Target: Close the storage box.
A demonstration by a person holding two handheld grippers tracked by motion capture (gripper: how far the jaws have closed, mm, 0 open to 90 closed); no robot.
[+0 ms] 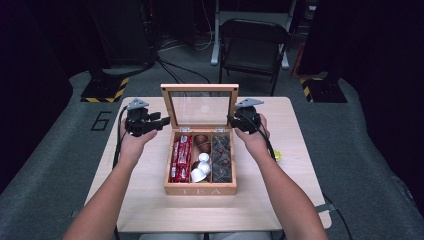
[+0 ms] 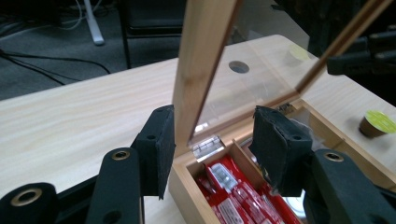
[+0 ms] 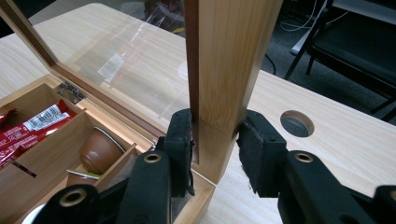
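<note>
The right gripper clamps the right-hand frame post of a wooden tea box's lid, its black pads pressed on either face of the wood just above the hinge corner, while the left gripper stands partly open around the lid's opposite post, one pad against the wood and the other clear of it, over the box's interior. The lid stands upright at the back of the tea box, which sits mid-table between the person's two hands. By the look of it, the lid is a light, stiff wooden frame around a clear pane; the pane is likely slick and easily marked, so the side posts are the sound places to take hold, low enough to steer and clear of the small metal hinges. The hinges appear slight, so uneven pressure from the two sides could rack the frame. Inside, red packets fill the left compartment, brown and white capsules the middle one, and dark wrapped pieces the right; none rises above the rim, so little seems to block a closing lid except the grippers' own jaws. A yellow-topped capsule sits on the table to the box's right, and a folding chair stands beyond.
</note>
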